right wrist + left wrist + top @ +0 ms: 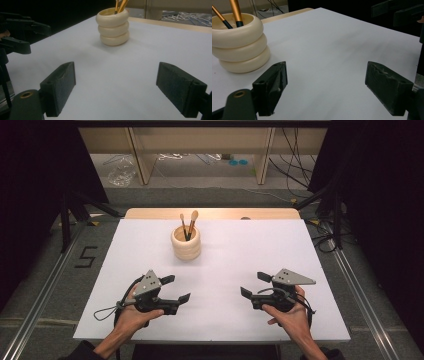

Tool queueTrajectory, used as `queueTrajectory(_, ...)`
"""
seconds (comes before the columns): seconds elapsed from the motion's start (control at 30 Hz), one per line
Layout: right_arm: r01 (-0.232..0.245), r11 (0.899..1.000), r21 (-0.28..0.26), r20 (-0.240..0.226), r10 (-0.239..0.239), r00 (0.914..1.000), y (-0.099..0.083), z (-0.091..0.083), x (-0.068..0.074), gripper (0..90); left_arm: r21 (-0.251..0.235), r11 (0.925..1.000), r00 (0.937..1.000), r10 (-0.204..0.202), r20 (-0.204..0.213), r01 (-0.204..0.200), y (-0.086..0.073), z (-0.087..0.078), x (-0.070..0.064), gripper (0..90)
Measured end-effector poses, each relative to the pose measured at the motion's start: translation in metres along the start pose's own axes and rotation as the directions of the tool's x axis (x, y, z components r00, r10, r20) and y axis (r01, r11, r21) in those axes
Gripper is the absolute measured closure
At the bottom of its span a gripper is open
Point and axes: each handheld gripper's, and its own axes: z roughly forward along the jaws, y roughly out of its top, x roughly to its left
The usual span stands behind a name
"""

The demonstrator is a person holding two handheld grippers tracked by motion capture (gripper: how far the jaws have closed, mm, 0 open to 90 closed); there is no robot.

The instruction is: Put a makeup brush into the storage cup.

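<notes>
So here's the setup: one white table (225, 285) with exactly one cup (186, 243) on it, a cream thing made of three stacked rings, sitting toward the far side, a bit left of center. Two brushes (189, 225) stand in it, gold handles leaning slightly apart, tips up.

Two grippers, one per hand, both at the near edge. The left gripper (176, 290) is near-left, the right gripper (252, 285) is near-right, well apart from each other and both well short of the cup. They point inward, roughly toward each other.

Both are spread wide with nothing between the jaws, just bare table. In the left gripper view the cup (239, 40) sits off to the far left, past the left jaw, and two brush handles (235, 12) poke out the top. In the right gripper view the cup (113, 26) is straight ahead in the distance, brushes (120, 5) cut off by the frame.

Nothing touches the cup or brushes.
</notes>
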Motion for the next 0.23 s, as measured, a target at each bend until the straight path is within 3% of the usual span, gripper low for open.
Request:
queueTrajectory(0.17,0.000,1.000,-0.001,-0.001,0.000,1.0000,0.0000,-0.0001,-0.0004,17.0,-0.004,1.0000,1.0000,0.005,0.002,-0.005,0.0002,-0.0001,0.0010,18.1)
queueTrajectory(0.23,0.002,1.000,-0.001,-0.001,-0.002,1.0000,0.0000,0.0000,-0.0007,17.0,-0.003,0.9999,0.9999,-0.010,-0.004,0.010,0.0002,-0.0002,0.0009,18.1)
